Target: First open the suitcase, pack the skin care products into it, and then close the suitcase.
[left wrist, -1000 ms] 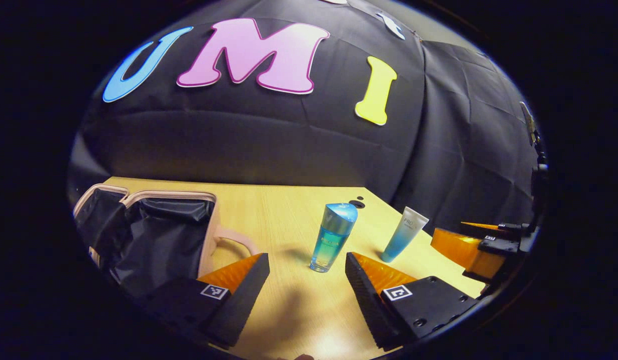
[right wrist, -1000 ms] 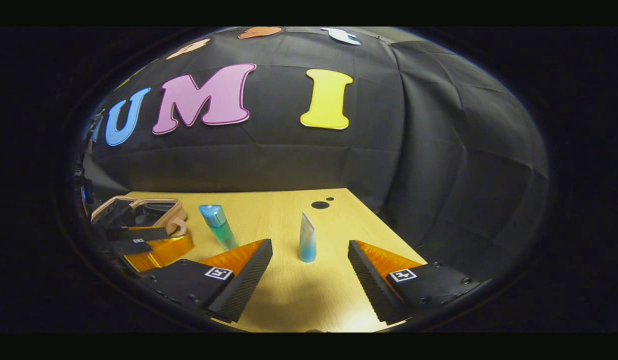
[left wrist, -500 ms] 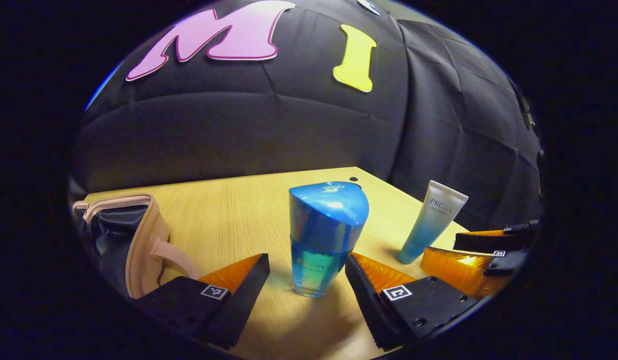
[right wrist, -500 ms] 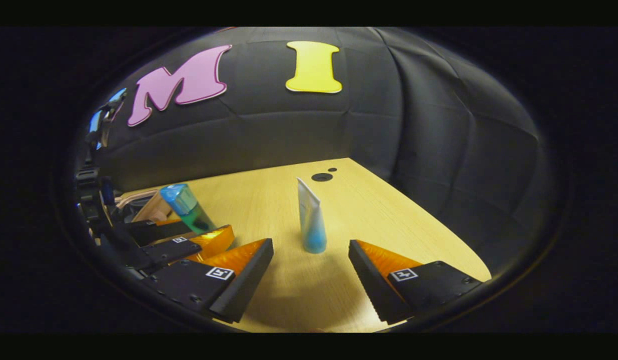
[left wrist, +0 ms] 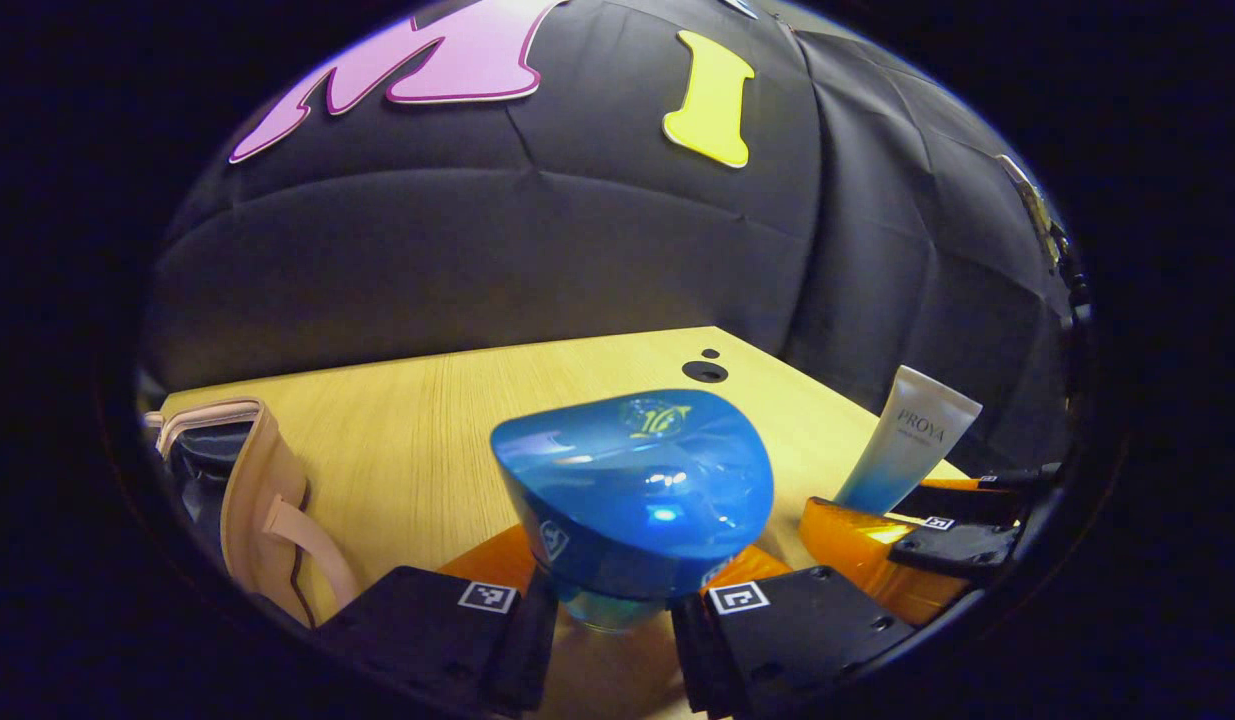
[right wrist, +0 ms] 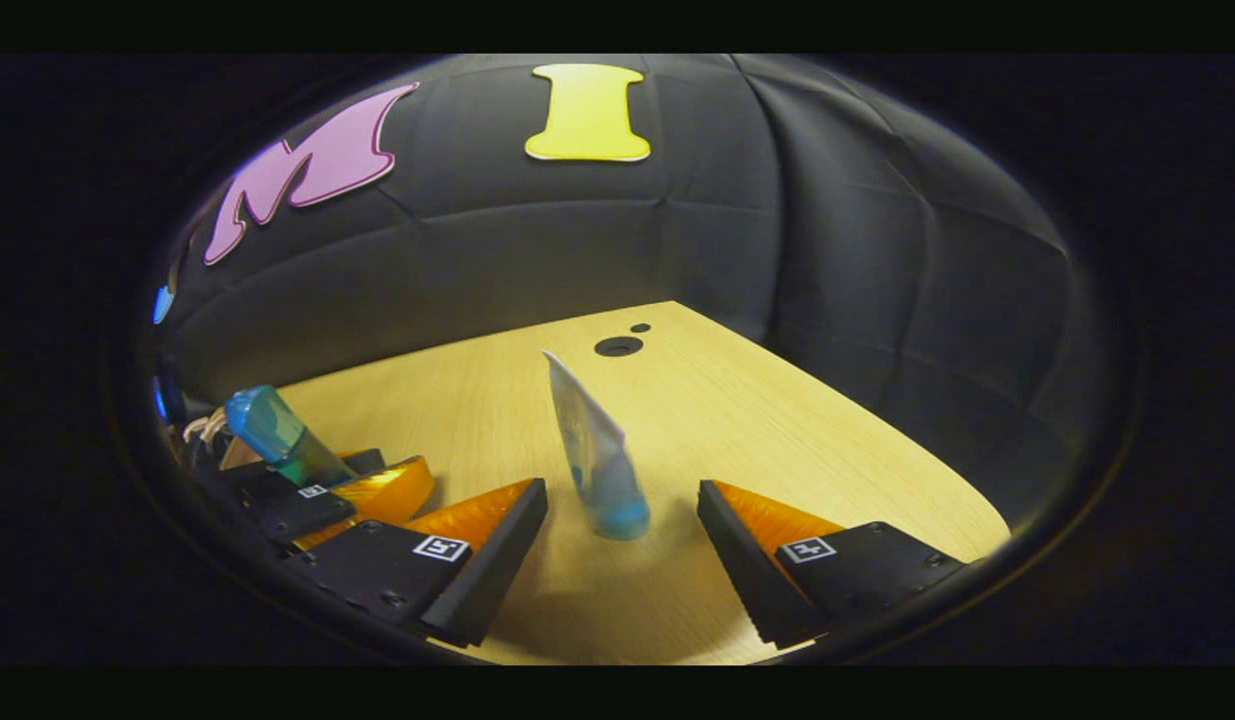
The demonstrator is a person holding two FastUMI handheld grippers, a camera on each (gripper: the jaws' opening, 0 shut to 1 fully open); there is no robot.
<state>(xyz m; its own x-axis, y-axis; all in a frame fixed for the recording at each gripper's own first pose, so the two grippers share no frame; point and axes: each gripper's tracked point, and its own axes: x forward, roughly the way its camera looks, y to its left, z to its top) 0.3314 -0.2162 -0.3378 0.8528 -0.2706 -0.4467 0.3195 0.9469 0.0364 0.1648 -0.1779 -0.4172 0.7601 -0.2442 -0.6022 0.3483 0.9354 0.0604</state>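
Note:
A blue bottle [left wrist: 632, 495] with a wide blue cap stands upright on the wooden table [left wrist: 427, 420], very close in the left gripper view. My left gripper [left wrist: 609, 612] is shut on its lower body, one finger on each side. The pink suitcase [left wrist: 262, 500] lies open at the left, black lining showing. A white-and-blue tube [right wrist: 595, 460] stands cap down between the fingers of my open right gripper [right wrist: 622, 520], touching neither. The tube [left wrist: 907, 450] also stands at the right of the left gripper view, behind the right gripper [left wrist: 907, 545].
Two round holes [right wrist: 617, 346] sit near the table's far corner. The table's right edge runs close past the tube. In the right gripper view the left gripper [right wrist: 312, 495] and the blue bottle [right wrist: 277, 435] are at the far left.
My left gripper moved forward around the blue bottle and shut on it. My right gripper moved closer to the tube, which now stands between its open fingers.

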